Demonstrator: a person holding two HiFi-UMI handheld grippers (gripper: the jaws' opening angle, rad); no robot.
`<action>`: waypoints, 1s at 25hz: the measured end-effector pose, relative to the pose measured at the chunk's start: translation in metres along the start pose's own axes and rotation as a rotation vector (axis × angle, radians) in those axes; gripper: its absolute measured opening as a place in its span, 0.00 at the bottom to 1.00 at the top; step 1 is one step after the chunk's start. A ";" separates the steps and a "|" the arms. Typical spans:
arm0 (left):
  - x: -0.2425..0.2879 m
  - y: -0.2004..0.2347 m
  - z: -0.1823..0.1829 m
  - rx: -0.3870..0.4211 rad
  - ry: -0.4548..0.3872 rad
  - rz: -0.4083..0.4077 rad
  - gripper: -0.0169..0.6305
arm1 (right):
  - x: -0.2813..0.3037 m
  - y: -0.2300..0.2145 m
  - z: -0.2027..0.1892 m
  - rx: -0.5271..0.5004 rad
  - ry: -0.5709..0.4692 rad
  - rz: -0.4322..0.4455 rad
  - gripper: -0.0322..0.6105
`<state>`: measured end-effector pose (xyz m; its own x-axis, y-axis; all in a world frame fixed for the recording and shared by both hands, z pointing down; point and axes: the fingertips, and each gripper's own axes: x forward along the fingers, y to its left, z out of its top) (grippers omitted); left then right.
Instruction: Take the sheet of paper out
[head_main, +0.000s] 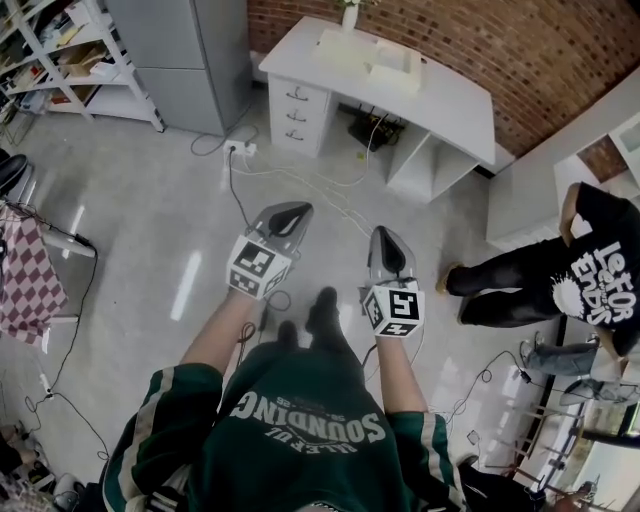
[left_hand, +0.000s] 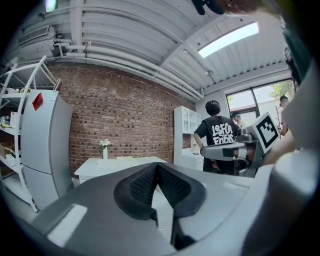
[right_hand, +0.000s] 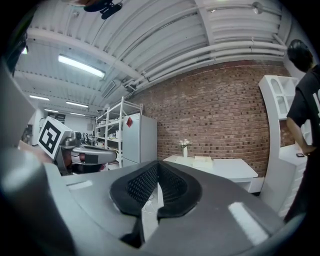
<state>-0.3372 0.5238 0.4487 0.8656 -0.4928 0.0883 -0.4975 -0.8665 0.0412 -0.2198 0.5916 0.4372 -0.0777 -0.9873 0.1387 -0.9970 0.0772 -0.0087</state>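
A white desk stands against the brick wall, some way ahead of me. Pale flat items and a low box lie on its top, beside a small vase of flowers. I cannot make out a single sheet of paper among them. My left gripper is held out level over the floor, shut and empty, its pads meeting at the tip. My right gripper is beside it, also shut with nothing between its pads. Both are well short of the desk.
A person in a black printed T-shirt stands at the right by a white cabinet. A grey fridge and a metal shelf rack are at the far left. Cables and a power strip lie on the floor before the desk.
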 end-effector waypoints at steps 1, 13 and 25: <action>0.003 0.002 -0.001 0.002 0.003 -0.003 0.04 | 0.002 -0.001 -0.001 0.000 0.002 -0.001 0.05; 0.060 0.037 -0.007 0.006 0.028 -0.008 0.04 | 0.067 -0.038 -0.002 0.017 0.001 -0.007 0.05; 0.152 0.102 0.017 0.001 0.057 0.054 0.04 | 0.171 -0.100 0.028 0.030 -0.005 0.052 0.05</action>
<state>-0.2559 0.3592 0.4497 0.8332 -0.5331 0.1469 -0.5429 -0.8391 0.0339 -0.1336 0.4112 0.4340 -0.1290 -0.9827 0.1325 -0.9912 0.1240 -0.0454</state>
